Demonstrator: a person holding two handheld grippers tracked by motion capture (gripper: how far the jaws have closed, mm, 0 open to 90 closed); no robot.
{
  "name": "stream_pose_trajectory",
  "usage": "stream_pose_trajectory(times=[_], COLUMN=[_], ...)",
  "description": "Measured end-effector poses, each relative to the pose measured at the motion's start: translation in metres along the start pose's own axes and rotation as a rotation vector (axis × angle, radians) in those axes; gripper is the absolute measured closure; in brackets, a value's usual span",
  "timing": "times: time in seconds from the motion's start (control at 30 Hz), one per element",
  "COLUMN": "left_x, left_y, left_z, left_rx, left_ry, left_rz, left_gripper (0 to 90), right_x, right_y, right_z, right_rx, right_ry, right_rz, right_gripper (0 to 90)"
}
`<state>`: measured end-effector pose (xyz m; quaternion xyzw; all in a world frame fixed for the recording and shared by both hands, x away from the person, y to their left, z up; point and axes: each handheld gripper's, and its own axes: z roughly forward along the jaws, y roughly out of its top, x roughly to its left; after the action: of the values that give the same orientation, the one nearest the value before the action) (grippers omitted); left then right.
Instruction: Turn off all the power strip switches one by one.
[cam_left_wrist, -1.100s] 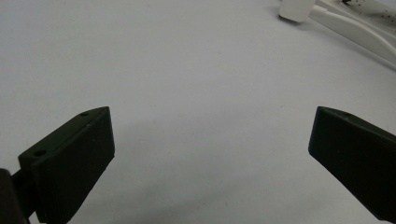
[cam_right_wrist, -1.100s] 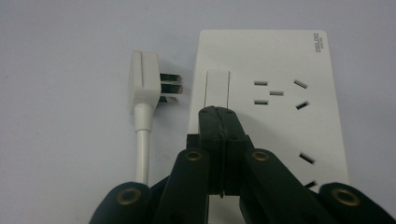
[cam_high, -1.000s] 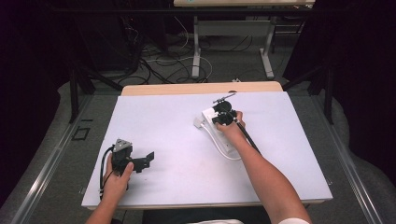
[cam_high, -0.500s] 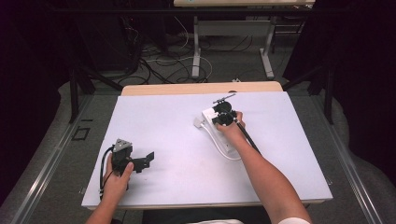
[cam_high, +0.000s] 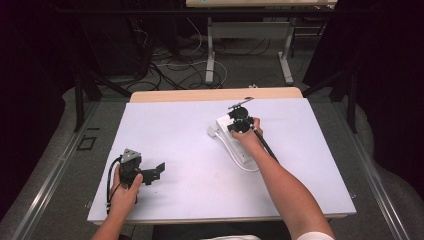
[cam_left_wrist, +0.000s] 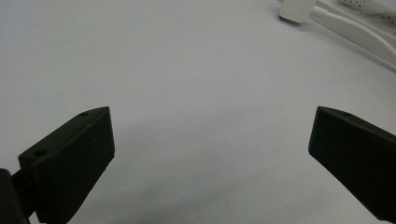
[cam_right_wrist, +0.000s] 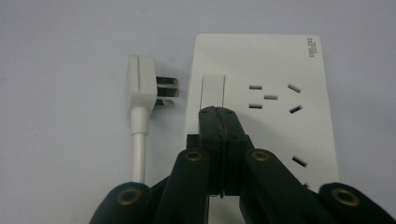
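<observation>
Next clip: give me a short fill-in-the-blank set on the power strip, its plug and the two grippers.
1. The right gripper has its fingers ____ and their tips at the power strip's switch.
2. The plug lies on the table beside the strip, not in a ____.
3. The left gripper has its fingers ____, with nothing between them.
4. The strip, plug and cord are all ____ in colour.

Missing words: shut; socket; open; white
</observation>
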<state>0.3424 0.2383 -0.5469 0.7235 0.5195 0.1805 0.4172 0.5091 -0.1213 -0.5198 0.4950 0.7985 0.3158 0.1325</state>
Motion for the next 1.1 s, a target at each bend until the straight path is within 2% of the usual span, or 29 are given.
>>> stream_pose_trajectory(times=[0.3,0.33,0.53,0.63,1.1], left_x=[0.0,0.0,0.0,0.0,0.0], left_y=[0.0,0.0,0.0,-0.001,-0.001], left_z=[0.0,0.0,0.0,0.0,0.0], left_rx=[0.0,0.0,0.001,-0.011,-0.01], left_ry=[-0.002,-0.002,0.001,0.003,0.002], left_rz=[-0.007,-0.007,0.003,-0.009,-0.012], left_gripper=[0.3,0.3,0.3,0.4,0.3], right_x=[-0.001,0.0,0.0,0.0,0.001], right_y=[0.004,0.005,0.008,0.009,0.015], right_z=[-0.001,0.0,0.001,0.001,0.005], right_rx=[0.002,0.001,-0.001,-0.002,-0.005], right_ry=[0.002,0.008,0.004,0.002,-0.002], right_rz=[0.005,0.018,0.015,0.016,0.019], right_gripper=[90.0,90.0,90.0,90.0,90.0])
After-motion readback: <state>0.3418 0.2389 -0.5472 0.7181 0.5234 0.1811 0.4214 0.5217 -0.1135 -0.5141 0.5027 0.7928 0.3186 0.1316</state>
